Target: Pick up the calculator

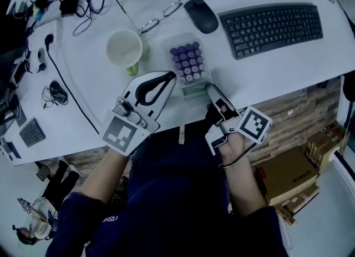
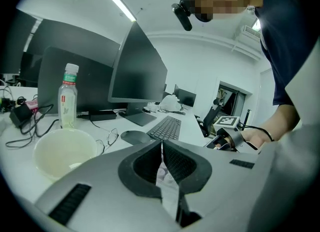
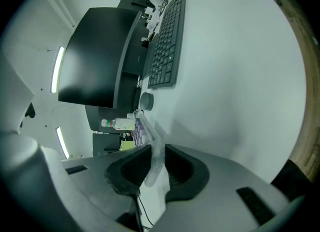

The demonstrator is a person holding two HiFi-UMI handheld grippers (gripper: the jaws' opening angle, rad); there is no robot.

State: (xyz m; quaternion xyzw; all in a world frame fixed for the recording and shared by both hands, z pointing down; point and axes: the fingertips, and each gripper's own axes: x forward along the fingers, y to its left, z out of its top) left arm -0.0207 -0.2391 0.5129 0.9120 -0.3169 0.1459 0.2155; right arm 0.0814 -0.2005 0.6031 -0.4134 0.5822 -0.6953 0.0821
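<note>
The calculator (image 1: pixel 189 64), pale with rows of purple keys, lies near the desk's front edge. My right gripper (image 1: pixel 212 89) comes in from the front right and is shut on its near right corner. In the right gripper view the calculator (image 3: pixel 142 132) stands edge-on between the dark pads (image 3: pixel 131 172), which press on both of its faces. My left gripper (image 1: pixel 172 78) rests on the desk just left of the calculator with its jaws together. In the left gripper view that gripper (image 2: pixel 161 145) shows only a thin slit between the pads.
A pale mug (image 1: pixel 124 48) stands left of the calculator, with glasses (image 1: pixel 160 19) and a mouse (image 1: pixel 201 14) behind it. A keyboard (image 1: pixel 272 28) lies at the back right. Cables (image 1: pixel 55 92) trail over the left side. Cardboard boxes (image 1: pixel 294 178) sit on the floor.
</note>
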